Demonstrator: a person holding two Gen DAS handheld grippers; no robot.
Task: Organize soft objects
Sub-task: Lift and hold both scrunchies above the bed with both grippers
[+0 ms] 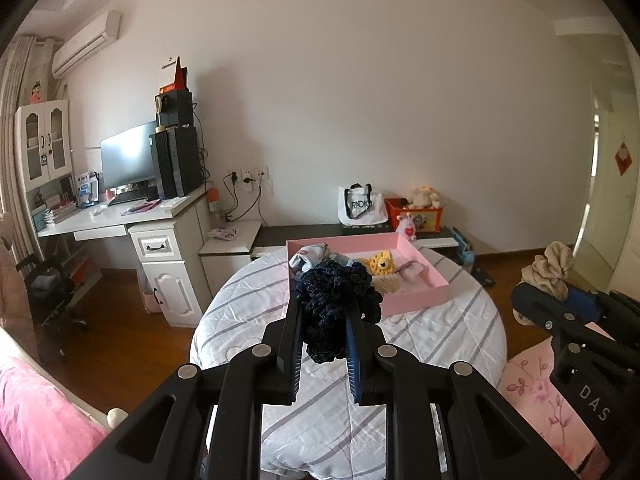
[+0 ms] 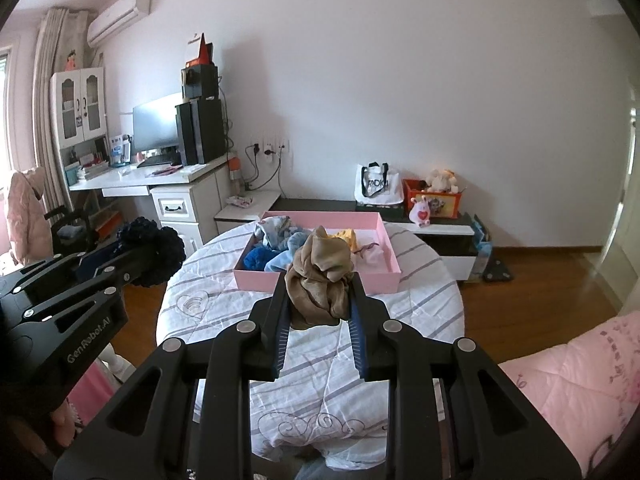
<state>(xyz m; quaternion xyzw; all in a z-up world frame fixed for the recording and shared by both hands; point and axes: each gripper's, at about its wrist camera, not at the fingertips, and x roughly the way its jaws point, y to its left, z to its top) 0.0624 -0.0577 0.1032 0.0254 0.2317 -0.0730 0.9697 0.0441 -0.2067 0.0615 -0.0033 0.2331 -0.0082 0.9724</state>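
Observation:
My left gripper (image 1: 325, 312) is shut on a dark navy knitted scrunchie (image 1: 336, 300) and holds it above the round table, short of the pink tray (image 1: 412, 300). It also shows at the left of the right wrist view (image 2: 152, 252). My right gripper (image 2: 320, 300) is shut on a tan crumpled cloth (image 2: 320, 280), held above the table just before the pink tray (image 2: 320, 282). The cloth also shows in the left wrist view (image 1: 550, 270). The tray holds a blue fluffy item (image 2: 256, 258), light blue cloths (image 2: 280, 236), a yellow toy (image 1: 382, 264) and a pale pink pouch (image 2: 374, 254).
The round table has a white striped quilted cover (image 2: 312, 360). Pink bedding (image 2: 572, 364) lies at the right and at the lower left (image 1: 40, 420). A white desk (image 1: 120, 216) with monitor and tower stands at the left wall. A low cabinet (image 2: 432, 228) behind the table carries a bag and toys.

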